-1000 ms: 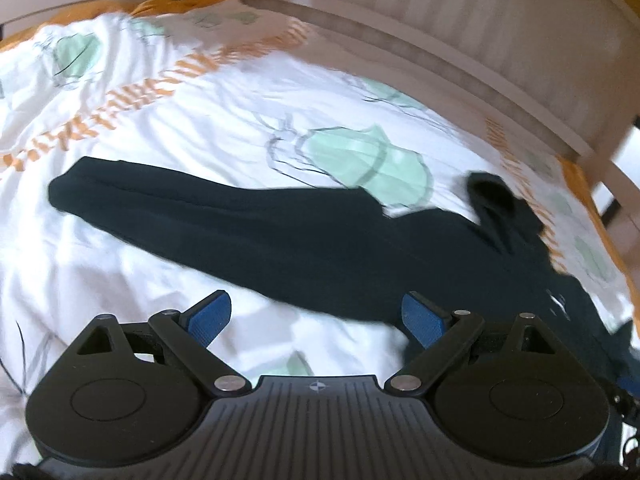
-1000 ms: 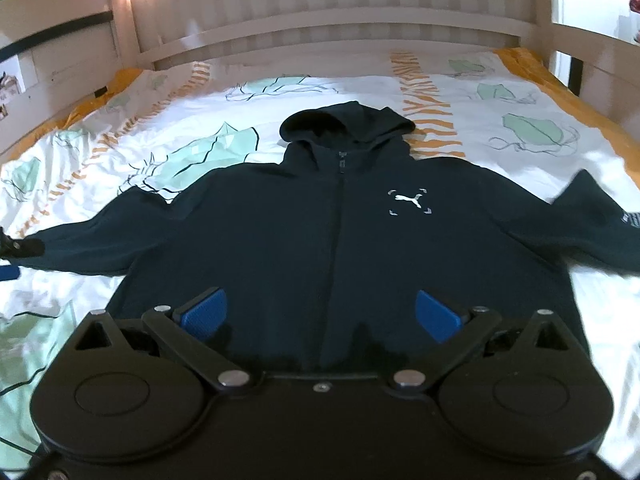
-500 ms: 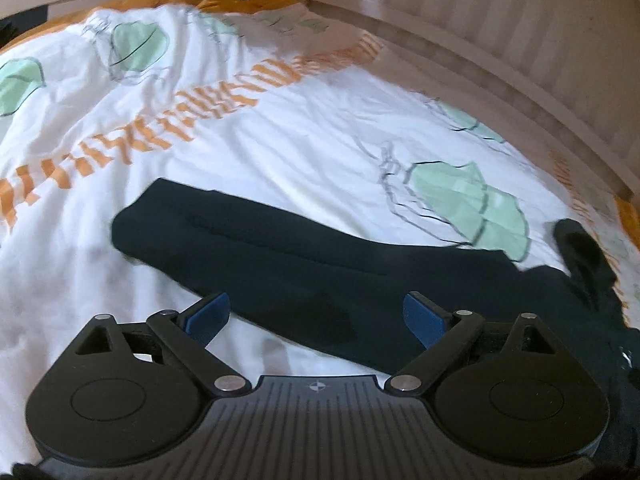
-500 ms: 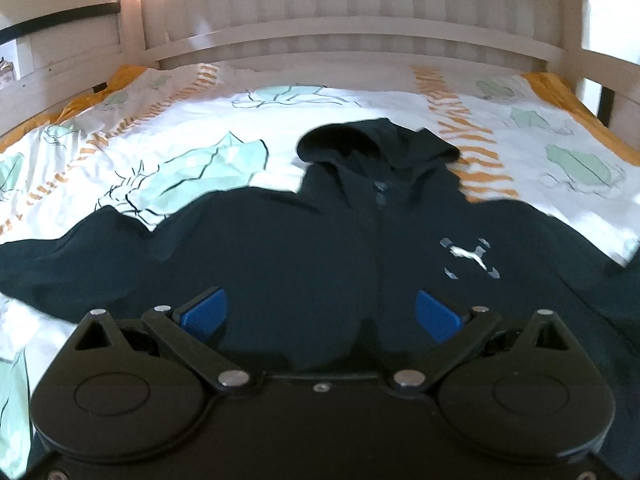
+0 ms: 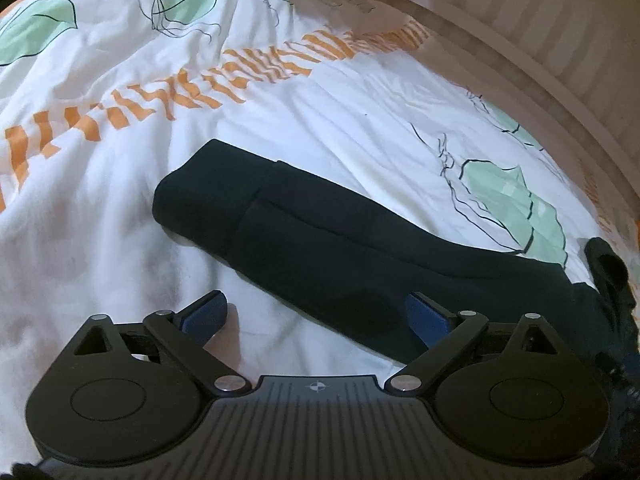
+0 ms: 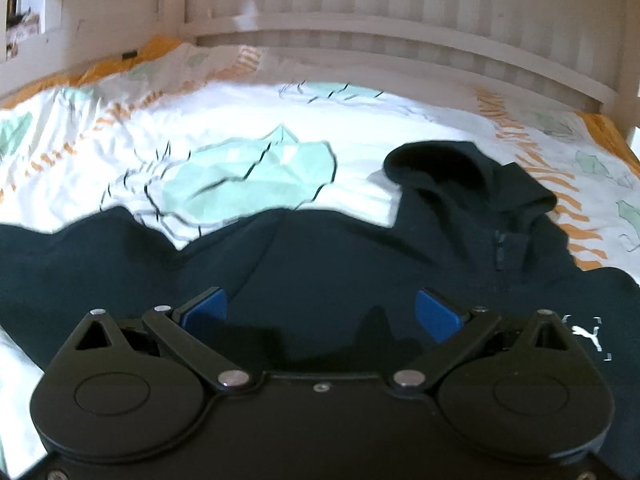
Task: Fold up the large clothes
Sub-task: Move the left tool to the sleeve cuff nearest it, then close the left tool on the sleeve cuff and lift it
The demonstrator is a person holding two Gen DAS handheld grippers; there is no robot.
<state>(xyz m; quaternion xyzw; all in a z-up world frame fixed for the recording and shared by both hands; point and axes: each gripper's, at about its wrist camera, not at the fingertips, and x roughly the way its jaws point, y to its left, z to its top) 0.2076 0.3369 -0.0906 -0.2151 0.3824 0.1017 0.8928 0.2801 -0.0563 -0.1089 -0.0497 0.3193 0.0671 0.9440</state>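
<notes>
Hoodie (image 6: 320, 264), dark, spread flat on leaf-print duvet (image 5: 120, 216); left gripper (image 5: 316, 314) open above its sleeve (image 5: 320, 240); right gripper (image 6: 320, 312) open over the near shoulder.

The hoodie (image 6: 340, 264) lies flat on the bed (image 6: 248, 120), hood (image 6: 460, 176) toward what seems the headboard (image 6: 400, 28), sleeve (image 5: 320, 240) stretched leftward.

white leaping-cat Puma logo (image 6: 585, 336) framed by corner brackets, printed on the chest of the dark hoodie (image 6: 340, 264), no wording or numbers legible anywhere
</notes>
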